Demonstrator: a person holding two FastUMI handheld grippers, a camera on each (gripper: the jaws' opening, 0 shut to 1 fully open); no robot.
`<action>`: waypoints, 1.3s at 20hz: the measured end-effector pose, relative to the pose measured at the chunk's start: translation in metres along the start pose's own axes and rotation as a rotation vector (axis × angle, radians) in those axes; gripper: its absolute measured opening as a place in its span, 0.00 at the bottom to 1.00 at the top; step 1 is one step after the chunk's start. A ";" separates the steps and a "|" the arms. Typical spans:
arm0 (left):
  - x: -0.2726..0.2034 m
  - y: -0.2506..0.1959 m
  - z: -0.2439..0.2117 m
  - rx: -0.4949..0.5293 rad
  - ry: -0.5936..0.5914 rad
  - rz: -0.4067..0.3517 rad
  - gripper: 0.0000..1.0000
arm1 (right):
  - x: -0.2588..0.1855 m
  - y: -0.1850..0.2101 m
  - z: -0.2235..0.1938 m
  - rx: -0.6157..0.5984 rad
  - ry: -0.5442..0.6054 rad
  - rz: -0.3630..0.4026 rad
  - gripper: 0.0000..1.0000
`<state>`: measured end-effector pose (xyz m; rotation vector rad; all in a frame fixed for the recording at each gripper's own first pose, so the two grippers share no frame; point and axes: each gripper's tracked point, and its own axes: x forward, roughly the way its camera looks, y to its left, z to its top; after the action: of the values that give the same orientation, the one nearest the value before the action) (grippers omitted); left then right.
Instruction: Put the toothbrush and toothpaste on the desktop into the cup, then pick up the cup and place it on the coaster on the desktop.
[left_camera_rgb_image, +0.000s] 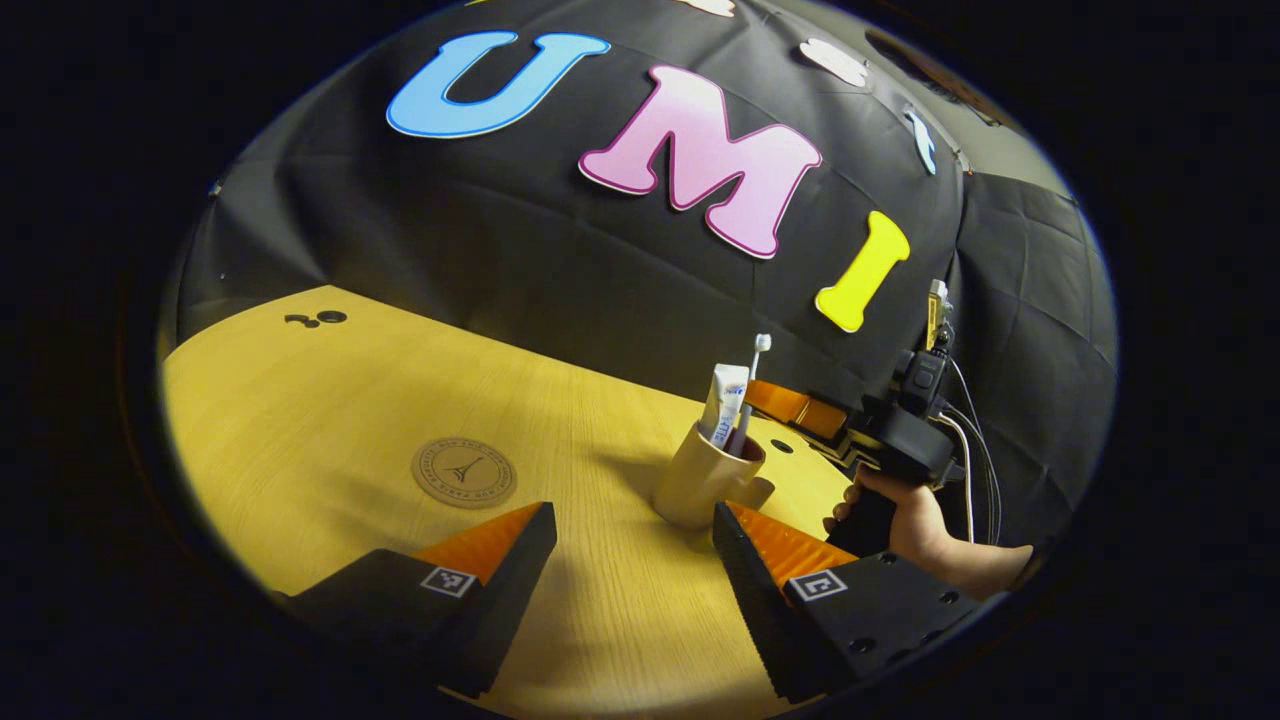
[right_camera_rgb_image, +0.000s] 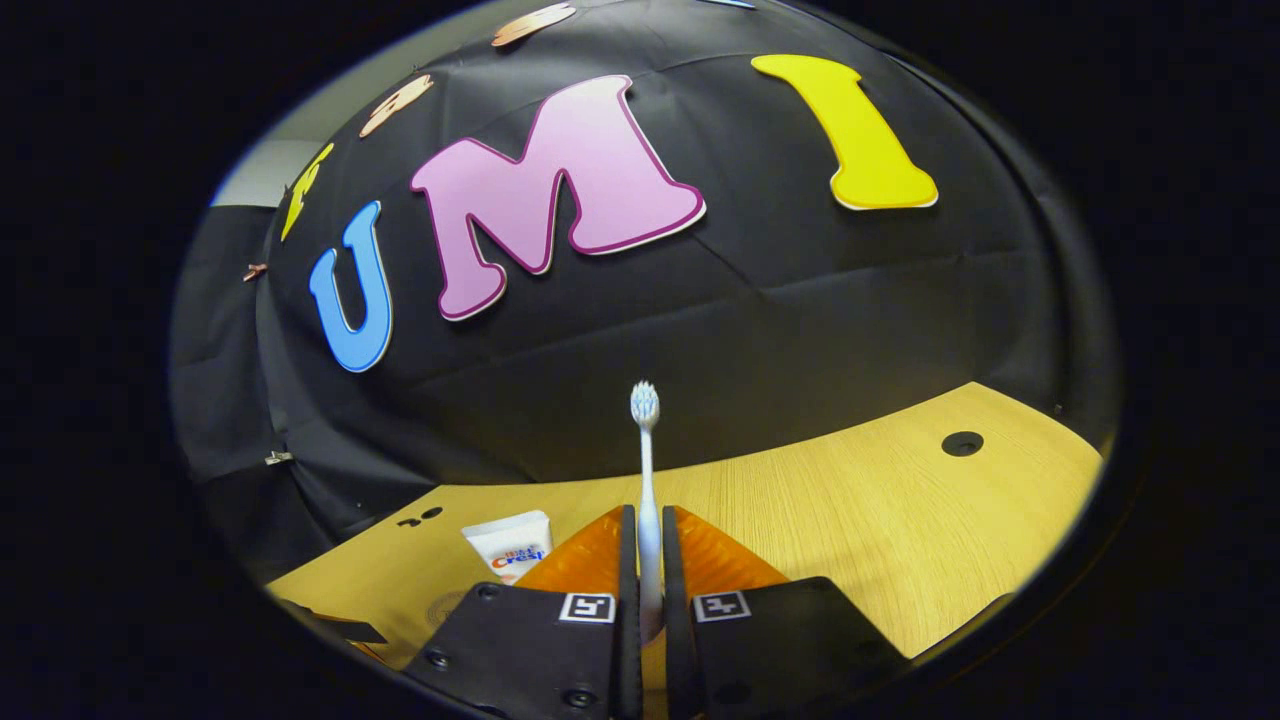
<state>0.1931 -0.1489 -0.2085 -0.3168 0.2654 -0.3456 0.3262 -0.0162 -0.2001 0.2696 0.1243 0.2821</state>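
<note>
Wooden desktop, right gripper clamped on upright toothbrush standing in cup, left gripper spread wide nearby.

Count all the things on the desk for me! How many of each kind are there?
Cup: 1
Toothbrush: 1
Toothpaste: 1
Coaster: 1
Total: 4
</note>
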 end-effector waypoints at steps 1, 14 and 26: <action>0.002 -0.001 -0.002 0.000 0.007 -0.003 0.98 | -0.003 0.000 0.002 0.009 0.002 0.005 0.16; -0.046 -0.005 0.017 0.018 0.077 0.132 0.98 | -0.060 0.004 0.010 0.125 0.345 -0.101 0.98; -0.097 0.007 0.021 0.000 0.100 0.247 0.98 | -0.072 0.025 -0.052 0.152 0.853 -0.209 0.98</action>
<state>0.1132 -0.1015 -0.1722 -0.2639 0.3981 -0.1177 0.2425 -0.0018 -0.2372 0.2700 1.0143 0.1638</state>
